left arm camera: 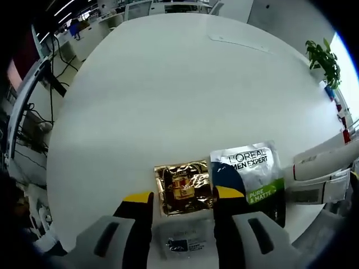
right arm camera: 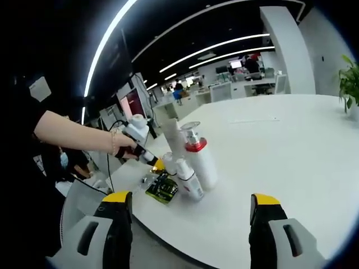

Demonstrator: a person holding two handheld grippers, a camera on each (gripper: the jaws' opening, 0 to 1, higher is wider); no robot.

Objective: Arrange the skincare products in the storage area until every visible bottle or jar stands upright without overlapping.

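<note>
Closest, a clear sachet lies between the wide left tongs — the gold packet is just ahead. Right tongs are held wide too — bottles should be kept standing.

left gripper view: close above table | right gripper view: low, sidelong, farther

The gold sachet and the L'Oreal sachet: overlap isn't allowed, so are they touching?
Touching. In the left gripper view the L'Oreal sachet and the gold sachet meet with no table visible between their edges.
</note>
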